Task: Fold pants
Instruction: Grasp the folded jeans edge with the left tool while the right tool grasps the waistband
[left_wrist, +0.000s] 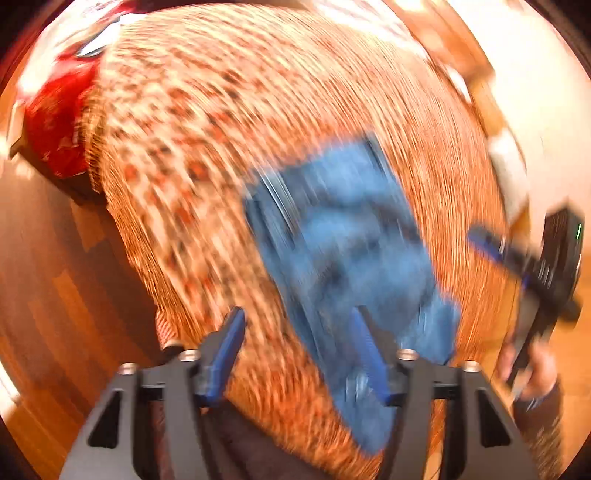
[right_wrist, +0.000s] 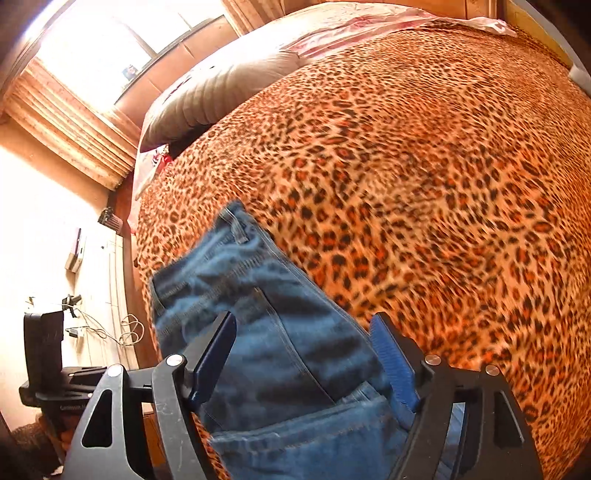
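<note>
Blue denim pants (left_wrist: 351, 240) lie bunched in a folded heap on a leopard-print bedspread (left_wrist: 203, 129); the left wrist view is heavily blurred. My left gripper (left_wrist: 297, 321) hangs open above the heap's near left edge, its right finger over the denim and its left finger over the bedspread. In the right wrist view the pants (right_wrist: 280, 332) lie under my right gripper (right_wrist: 303, 319), waistband and pocket seams showing. That gripper is open, its pads standing off the cloth on either side. A blue finger (left_wrist: 487, 242) of the right gripper, held by a hand (left_wrist: 535, 373), shows at the right.
The bedspread (right_wrist: 424, 166) covers a wide bed. A grey pillow (right_wrist: 207, 96) lies at its head and a red cloth (left_wrist: 55, 122) at a far corner. Wooden floor (left_wrist: 55, 295) borders the bed. Cables (right_wrist: 110, 328) and a black device (right_wrist: 40, 343) lie at the left.
</note>
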